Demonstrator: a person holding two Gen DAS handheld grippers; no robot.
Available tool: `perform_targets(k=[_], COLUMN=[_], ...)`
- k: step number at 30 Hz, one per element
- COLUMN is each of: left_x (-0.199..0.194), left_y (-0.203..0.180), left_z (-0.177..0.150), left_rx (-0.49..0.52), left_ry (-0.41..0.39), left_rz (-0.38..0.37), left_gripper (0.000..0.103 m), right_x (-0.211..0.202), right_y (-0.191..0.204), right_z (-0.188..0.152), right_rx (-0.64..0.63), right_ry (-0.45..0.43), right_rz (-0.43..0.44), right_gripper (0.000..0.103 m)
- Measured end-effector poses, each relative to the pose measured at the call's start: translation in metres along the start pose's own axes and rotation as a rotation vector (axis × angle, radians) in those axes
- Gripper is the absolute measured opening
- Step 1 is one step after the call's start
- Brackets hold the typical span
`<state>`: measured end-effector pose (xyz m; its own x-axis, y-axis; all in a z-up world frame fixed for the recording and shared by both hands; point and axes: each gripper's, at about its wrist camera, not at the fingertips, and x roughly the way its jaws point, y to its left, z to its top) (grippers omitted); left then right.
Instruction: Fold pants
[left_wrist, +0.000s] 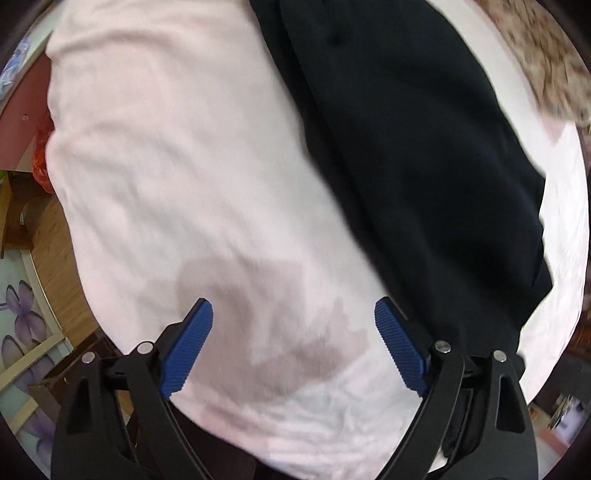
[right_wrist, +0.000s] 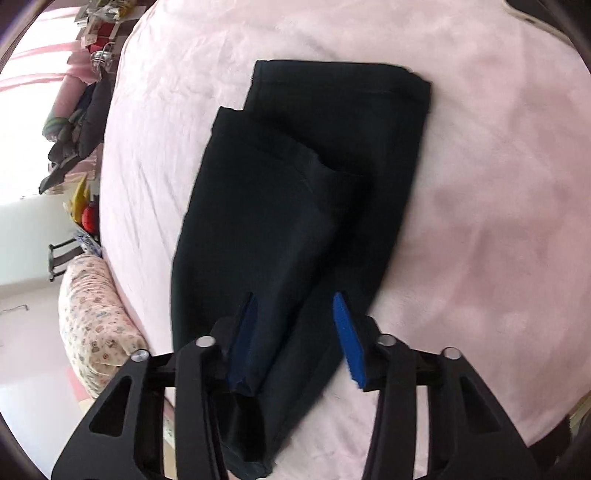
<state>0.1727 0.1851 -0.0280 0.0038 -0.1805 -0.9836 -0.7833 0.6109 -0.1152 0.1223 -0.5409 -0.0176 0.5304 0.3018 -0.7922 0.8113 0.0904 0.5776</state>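
Note:
Black pants (right_wrist: 295, 192) lie folded lengthwise on a pale pink bed sheet (right_wrist: 480, 184), one layer offset over the other, with the far end square. In the left wrist view the pants (left_wrist: 406, 147) run along the right side. My left gripper (left_wrist: 293, 332) is open and empty above bare sheet (left_wrist: 184, 166), left of the pants. My right gripper (right_wrist: 295, 332) is open over the near end of the pants; cloth lies between its blue pads (right_wrist: 347, 339), with a fold against the left one.
A patterned pillow (right_wrist: 96, 317) lies at the bed's left edge, also in the left wrist view (left_wrist: 546, 55). Cluttered shelves and clothes (right_wrist: 85, 110) stand beyond the bed. Wooden floor (left_wrist: 55, 277) and a flowered panel lie left of the bed.

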Motion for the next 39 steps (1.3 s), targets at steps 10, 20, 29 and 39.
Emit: perform_targets(k=[10,20,29,39], left_x=[0.008,0.016,0.021,0.027], left_y=[-0.025,-0.027,-0.042,-0.045], left_z=[-0.008,-0.016,-0.021,-0.031], left_rx=[0.085,0.08,0.106,0.118], left_ry=[0.045,0.072,0.079,0.092], left_rz=[-0.003,-0.002,-0.005,0.017], left_gripper=[0.093,0.094,0.094,0.094], right_x=[0.021,-0.006,-0.074,-0.037], right_y=[-0.004,0.015,0.041,0.0], right_z=[-0.017,-0.028,-0.001,0.0], right_rx=[0.023,-0.139,-0.189,-0.115], right_ry=[0.005,-0.103,-0.264,-0.216], right_rz=[-0.063,-0.083,0.06,-0.106], right_gripper=[0.037,0.004,0.003,0.003])
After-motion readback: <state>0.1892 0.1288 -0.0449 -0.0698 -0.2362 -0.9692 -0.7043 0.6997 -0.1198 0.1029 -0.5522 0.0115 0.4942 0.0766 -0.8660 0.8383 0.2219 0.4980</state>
